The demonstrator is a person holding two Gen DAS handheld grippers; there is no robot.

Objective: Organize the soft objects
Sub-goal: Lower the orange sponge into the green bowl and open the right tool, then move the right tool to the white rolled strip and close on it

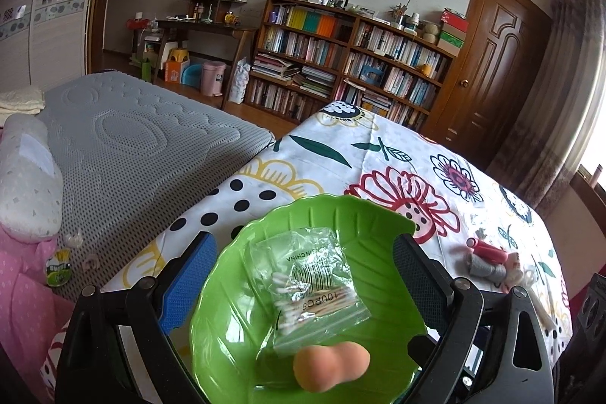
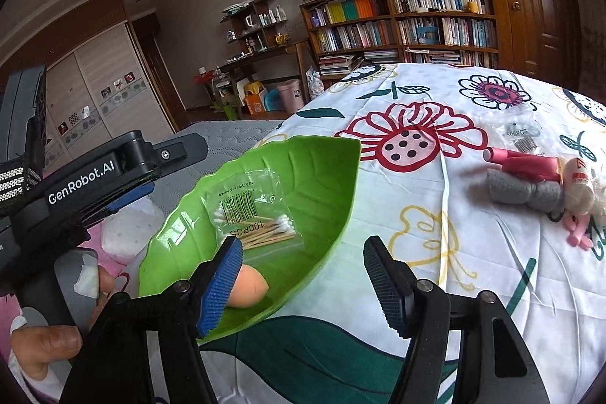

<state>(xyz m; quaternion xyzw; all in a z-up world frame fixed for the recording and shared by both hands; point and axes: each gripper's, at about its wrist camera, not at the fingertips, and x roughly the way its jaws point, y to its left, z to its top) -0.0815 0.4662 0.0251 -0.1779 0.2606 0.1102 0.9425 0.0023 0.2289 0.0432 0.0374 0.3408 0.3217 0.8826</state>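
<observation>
Right wrist view shows us holding the right gripper [image 2: 303, 283] with fingers spread and empty, the foam rollers [image 2: 524, 177] lying crosswise well ahead to its right, nearer it than the left gripper [image 1: 303, 275], also spread, straddling the green bowl [image 1: 386, 226]

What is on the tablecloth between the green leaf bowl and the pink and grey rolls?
Nothing. In the right wrist view, only bare flowered tablecloth lies between the green bowl and the rolls.

Ahead of me a wooden bookcase [image 1: 352, 63] packed with books, a brown door [image 1: 496, 63], a grey mattress [image 1: 140, 146], a pink bin [image 1: 213, 77]
</observation>
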